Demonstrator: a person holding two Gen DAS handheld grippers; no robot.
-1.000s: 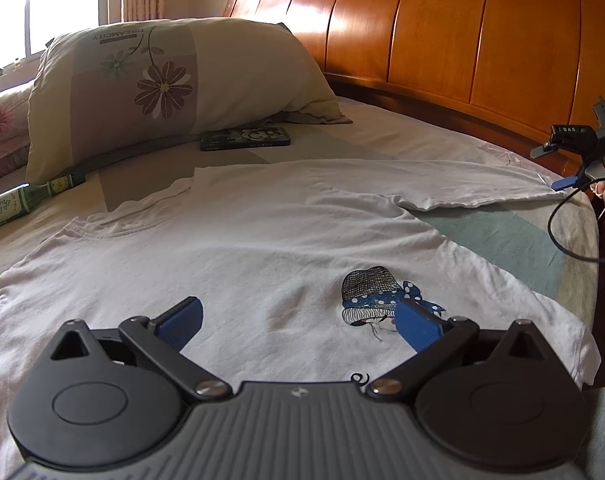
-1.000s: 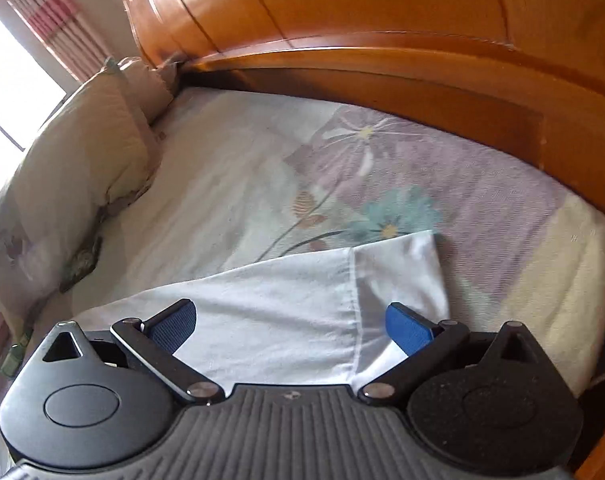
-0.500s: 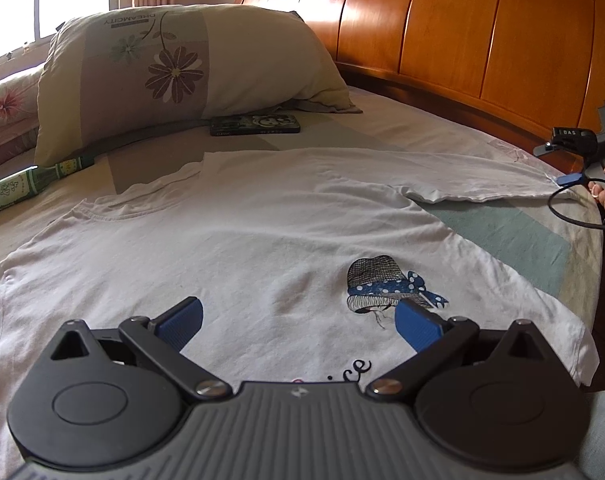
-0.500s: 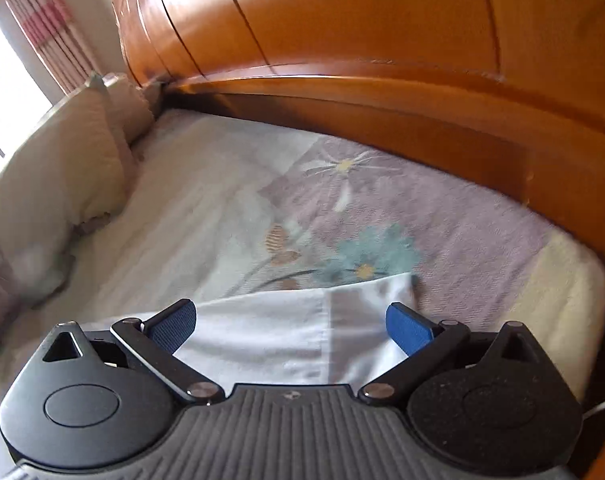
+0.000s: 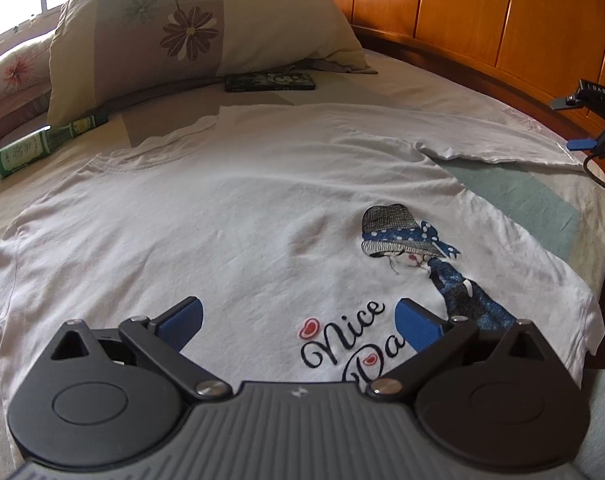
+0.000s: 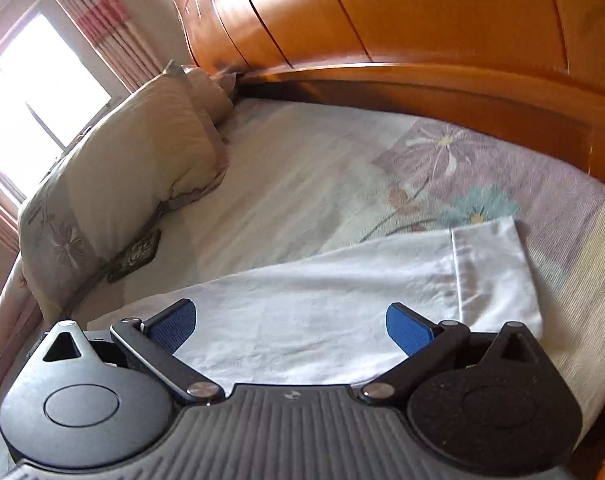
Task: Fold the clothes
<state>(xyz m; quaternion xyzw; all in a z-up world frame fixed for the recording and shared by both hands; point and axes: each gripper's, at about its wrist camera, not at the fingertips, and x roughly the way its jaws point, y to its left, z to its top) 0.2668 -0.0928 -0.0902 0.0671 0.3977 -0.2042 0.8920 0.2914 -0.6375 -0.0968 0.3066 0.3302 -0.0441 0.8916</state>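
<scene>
Left wrist view: my left gripper (image 5: 298, 320) hovers with its blue pads spread wide, nothing between them, over the lower front of the white T-shirt (image 5: 230, 216). That shirt lies flat and face up on the bed (image 5: 514, 192), running away ahead of my fingers, its "Nice Day" lettering (image 5: 342, 336) right between the pads and the printed hat figure (image 5: 406, 232) just ahead to the right. Further ahead sit a floral pillow (image 5: 190, 28), a green bottle (image 5: 42, 144) off to the left and a dark flat case (image 5: 270, 81). Far right, my right gripper (image 5: 594, 120) shows at the sleeve end. From the right wrist, my right gripper (image 6: 290, 320) is also spread apart, empty, above the sleeve (image 6: 382, 292), with the wooden headboard (image 6: 422, 20) beyond.
</scene>
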